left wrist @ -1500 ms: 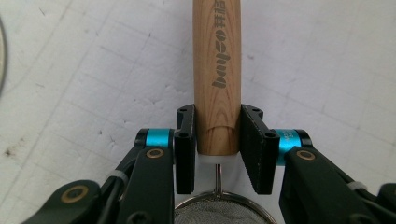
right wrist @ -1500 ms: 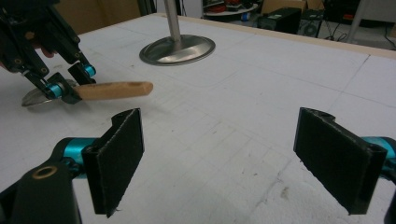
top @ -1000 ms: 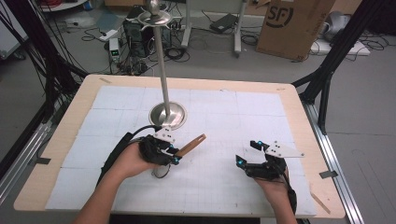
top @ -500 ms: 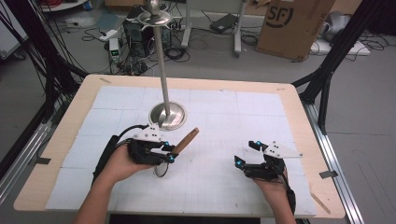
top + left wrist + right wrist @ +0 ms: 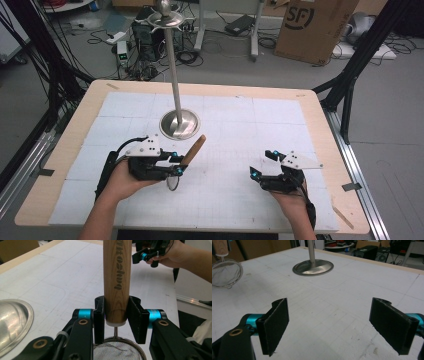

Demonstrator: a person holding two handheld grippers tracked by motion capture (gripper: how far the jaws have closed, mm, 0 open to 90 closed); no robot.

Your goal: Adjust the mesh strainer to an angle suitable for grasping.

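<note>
Your left gripper [image 5: 116,312] clamps the round wooden handle [image 5: 116,280] of the small wire-mesh strainer [image 5: 117,351], its bowl holding nothing, near the steel stand base [image 5: 179,124]. Your right gripper [image 5: 337,325] stands open.

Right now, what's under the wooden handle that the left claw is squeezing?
Below the wooden handle, a thin metal stem joins a round mesh sieve. The left claw hides the sieve's lower part, so what's under it is hidden.

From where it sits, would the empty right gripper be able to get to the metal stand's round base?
Probably yes. The right gripper has its jaws open and holds nothing, and only bare table lies between it and the stand base. The strainer, held by the left gripper, hangs off to one side.
</note>
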